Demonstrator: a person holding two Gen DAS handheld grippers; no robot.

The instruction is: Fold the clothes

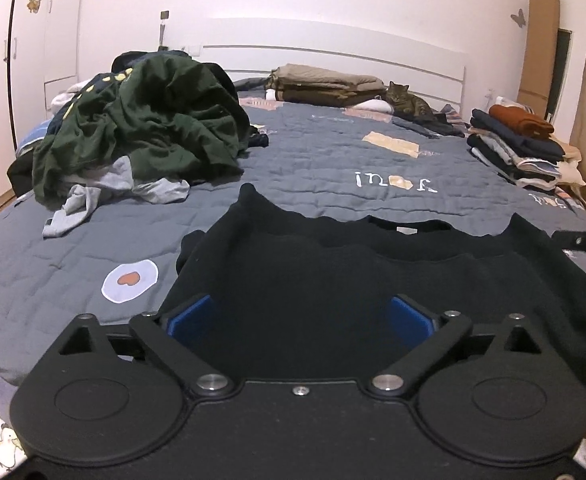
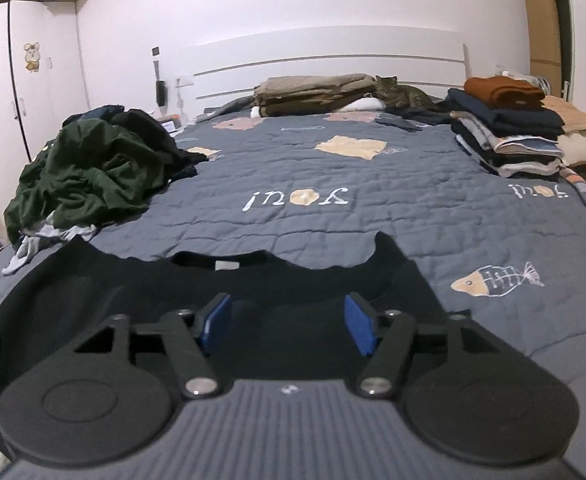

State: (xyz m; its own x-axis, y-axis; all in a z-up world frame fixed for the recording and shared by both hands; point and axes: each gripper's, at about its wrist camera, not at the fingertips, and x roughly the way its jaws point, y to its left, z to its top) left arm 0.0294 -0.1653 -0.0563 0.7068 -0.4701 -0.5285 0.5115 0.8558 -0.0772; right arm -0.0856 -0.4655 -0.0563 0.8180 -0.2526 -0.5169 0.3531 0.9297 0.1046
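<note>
Two grippers, both over the same black sweatshirt [image 1: 373, 264], which is lying flat at the near edge of the bed, neckline and white label pointing toward the headboard [image 2: 325, 64]. Fabric is looking thick and matte; its far edge is rippling in soft waves, and both outer corners are peaking up into points. We're seeing it resting on a grey quilted bedspread [image 1: 313, 160], stitched in rows, with appliqué patches: a fried egg, a fish skeleton, white lettering.

We're holding the left gripper [image 1: 301, 322] with jaws spread wide, blue pads [image 1: 191, 318] framing bare black cloth and nothing clamped between them. We're holding the right gripper [image 2: 289, 326] parted too, somewhat narrower, with its blue pads [image 2: 359, 328] just above the sweatshirt; we cannot tell whether they are touching it.

Left side of the bed is carrying a crumpled heap of dark green clothes [image 1: 145, 128] over pale grey pieces. A squared stack of folded garments [image 2: 509, 136], rust-coloured one on top, is sitting on the right. A tabby cat [image 2: 397, 94] is lying beside folded tan bedding [image 2: 313, 94] at the headboard.
</note>
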